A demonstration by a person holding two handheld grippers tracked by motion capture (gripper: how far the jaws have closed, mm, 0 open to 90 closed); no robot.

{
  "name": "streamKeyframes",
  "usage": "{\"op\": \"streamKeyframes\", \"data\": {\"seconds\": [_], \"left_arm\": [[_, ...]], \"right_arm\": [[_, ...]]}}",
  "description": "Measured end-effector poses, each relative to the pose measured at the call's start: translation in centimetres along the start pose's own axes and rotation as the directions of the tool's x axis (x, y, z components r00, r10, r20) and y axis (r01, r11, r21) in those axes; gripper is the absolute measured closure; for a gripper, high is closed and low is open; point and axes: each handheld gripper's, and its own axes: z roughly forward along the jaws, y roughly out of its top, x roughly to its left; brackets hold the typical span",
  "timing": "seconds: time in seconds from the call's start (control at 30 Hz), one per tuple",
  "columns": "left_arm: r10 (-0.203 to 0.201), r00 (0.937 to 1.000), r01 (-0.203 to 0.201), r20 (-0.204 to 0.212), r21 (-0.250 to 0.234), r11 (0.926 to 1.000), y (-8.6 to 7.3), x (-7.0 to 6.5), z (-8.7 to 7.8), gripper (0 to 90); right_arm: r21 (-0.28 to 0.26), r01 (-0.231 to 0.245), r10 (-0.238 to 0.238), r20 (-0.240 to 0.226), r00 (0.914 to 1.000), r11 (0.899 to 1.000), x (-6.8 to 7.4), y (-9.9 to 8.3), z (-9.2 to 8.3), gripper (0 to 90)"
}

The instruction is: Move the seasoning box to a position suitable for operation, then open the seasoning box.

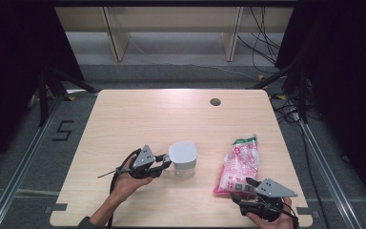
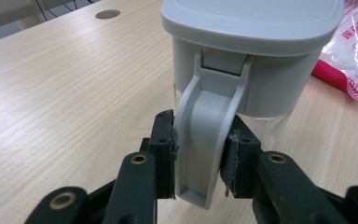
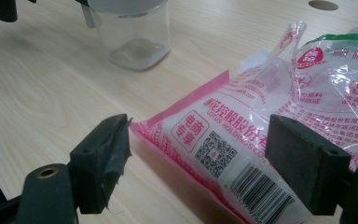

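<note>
Left tool [image 2: 199, 151] clamped on jar handle [image 2: 205, 140], jar seemingly upright.

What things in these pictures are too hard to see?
- Jar: left gripper view, its clear lower part sits behind the handle and the left tool.
- Bag: right gripper view, its far end runs off the picture's edge.
- Bag's small print: high view, too small to read.
- Right tool: high view, the bottom edge cuts off the hand holding it.
</note>
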Motion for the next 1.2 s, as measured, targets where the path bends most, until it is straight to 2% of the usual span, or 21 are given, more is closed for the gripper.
{"op": "streamKeyframes", "data": {"seconds": [0.27, 0.3, 0.33, 0.37, 0.43, 0.47, 0.6, 0.67, 0.7, 0.73, 0.77, 0.8, 0.87, 0.9, 0.97, 1.0, 1.03, 1.07, 1.1, 1.17, 1.2], "left_arm": [[-0.010, 0.9999, 0.010, 0.004, 0.001, 1.0000, 0.2, 0.3, 0.5, 68.0], [-0.020, 0.9998, 0.020, -0.001, -0.004, 0.9998, 0.2, 0.4, 0.6, 68.0], [-0.014, 0.9999, 0.014, 0.003, -0.006, 0.9999, 0.2, 0.5, 0.6, 67.9], [-0.013, 0.9999, 0.013, 0.002, -0.008, 0.9999, 0.2, 0.5, 0.7, 67.9], [-0.017, 0.9999, 0.017, 0.002, -0.008, 0.9998, 0.2, 0.5, 0.7, 67.9], [-0.015, 0.9999, 0.015, 0.001, -0.008, 0.9999, 0.2, 0.5, 0.7, 67.9], [-0.016, 0.9999, 0.016, 0.006, -0.007, 0.9999, 0.2, 0.6, 0.6, 67.7], [-0.023, 0.9997, 0.023, 0.006, 0.003, 0.9997, 0.2, 0.6, 0.6, 62.0], [-0.023, 0.9997, 0.023, -0.001, 0.006, 0.9997, 0.2, 0.7, 0.5, 60.1], [-0.036, 0.9993, 0.036, -0.012, 0.024, 0.9991, 0.1, 0.7, 0.3, 60.1], [-0.025, 0.9997, 0.025, -0.007, 0.031, 0.9992, 0.2, 0.7, 0.1, 59.1], [-0.033, 0.9994, 0.033, 0.005, 0.042, 0.9986, 0.3, 0.7, -0.3, 54.3], [-0.049, 0.9988, 0.048, 0.004, 0.037, 0.9981, 0.2, 0.8, -0.5, 48.3], [-0.045, 0.9989, 0.045, 0.008, 0.049, 0.9978, 0.3, 0.9, -1.2, 48.3], [-0.054, 0.9985, 0.054, 0.004, 0.033, 0.9980, 0.3, 1.1, -2.0, 48.0], [-0.056, 0.9984, 0.055, 0.006, 0.023, 0.9982, 0.4, 1.2, -2.3, 47.6], [-0.061, 0.9981, 0.061, 0.010, 0.016, 0.9980, 0.5, 1.2, -2.7, 47.5], [-0.052, 0.9986, 0.052, 0.010, 0.011, 0.9986, 0.6, 1.1, -3.0, 48.0], [-0.047, 0.9987, 0.047, 0.018, 0.006, 0.9989, 0.8, 1.1, -3.3, 49.5], [-0.049, 0.9985, 0.050, 0.026, -0.012, 0.9987, 1.2, 1.0, -3.7, 52.7], [-0.049, 0.9985, 0.050, 0.026, -0.012, 0.9987, 1.2, 1.0, -3.7, 54.6]], "right_arm": [[0.005, 0.008, -0.008, 0.009, 0.9999, 1.000, 0.0, 0.0, -0.1, 22.9], [0.015, -0.020, 0.020, 0.005, 0.9998, 1.000, 0.2, 0.0, -0.1, 22.9], [-0.010, 0.001, -0.001, 0.012, 0.9999, 1.000, 0.1, 0.0, 0.0, 22.8], [-0.011, 0.016, -0.016, 0.000, 0.9999, 1.000, -0.1, 0.1, 0.1, 22.8], [-0.008, 0.020, -0.020, 0.010, 0.9997, 1.000, -0.1, 0.1, 0.1, 22.8], [0.004, -0.004, 0.004, 0.000, 1.0000, 1.000, 0.1, 0.1, 0.0, 22.8], [0.011, -0.003, 0.003, 0.011, 0.9999, 1.000, 0.1, 0.1, -0.1, 22.8], [0.004, -0.007, 0.007, 0.006, 1.0000, 1.000, 0.1, 0.1, 0.0, 22.8], [0.002, 0.015, -0.015, 0.008, 0.9999, 1.000, 0.1, 0.1, 0.0, 22.8], [0.002, 0.015, -0.015, 0.008, 0.9999, 1.000, 0.1, 0.1, 0.0, 22.8], [-0.002, 0.018, -0.018, -0.002, 0.9998, 1.000, 0.0, 0.1, 0.1, 22.8], [-0.016, 0.027, -0.027, 0.003, 0.9996, 1.000, 0.0, 0.2, 0.2, 22.8], [0.007, 0.006, -0.006, 0.000, 1.0000, 1.000, 0.1, 0.2, 0.1, 22.8], [0.009, 0.014, -0.014, -0.002, 0.9999, 1.000, 0.0, 0.1, 0.2, 22.7], [0.003, 0.020, -0.020, -0.005, 0.9998, 1.000, 0.0, 0.1, 0.2, 22.6], [0.013, -0.021, 0.021, -0.004, 0.9998, 1.000, 0.3, 0.2, 0.1, 22.5], [0.002, -0.026, 0.026, -0.001, 0.9997, 1.000, 0.4, 0.2, 0.2, 22.3], [0.003, -0.013, 0.013, -0.018, 0.9997, 1.000, 0.2, 0.3, 0.3, 22.0], [-0.026, 0.005, -0.006, -0.022, 0.9998, 1.000, 0.1, 0.3, 0.6, 21.7], [-0.022, 0.034, -0.035, -0.019, 0.9992, 0.999, 0.4, 0.6, 0.8, 20.1], [-0.003, 0.009, -0.009, -0.025, 0.9996, 1.000, 0.8, 0.7, 0.8, 18.9]]}}
